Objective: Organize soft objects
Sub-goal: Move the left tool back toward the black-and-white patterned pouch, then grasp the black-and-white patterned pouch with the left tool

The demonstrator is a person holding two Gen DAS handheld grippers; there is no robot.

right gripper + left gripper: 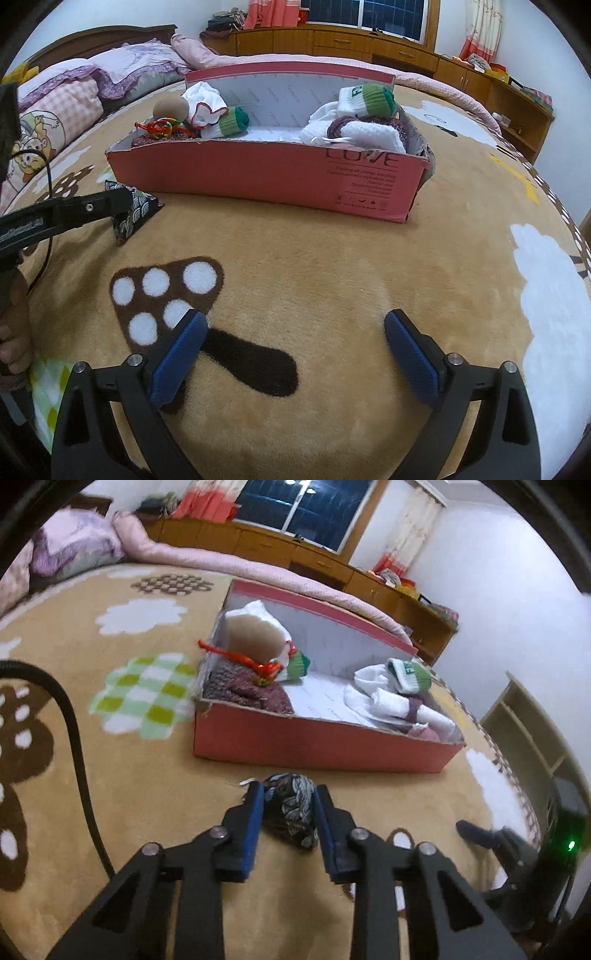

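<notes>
Left tool [288, 794] pinches the patterned pouch [293, 808] on the blanket [332, 266], just short of the pink box [314, 742]. Socks already inside; this looks last. Right tool [295, 321] gapes wide, empty.

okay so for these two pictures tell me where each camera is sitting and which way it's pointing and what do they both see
Left wrist: sits on the left gripper, looking along its fingers over the dark patterned pouch between them toward the pink box; the other gripper shows at lower right.
Right wrist: sits on the right gripper, open over the blanket, facing the box's long printed side; the left gripper and a hand show at left.
Shared: the box, the pouch, the blanket, the window wall behind.
</notes>
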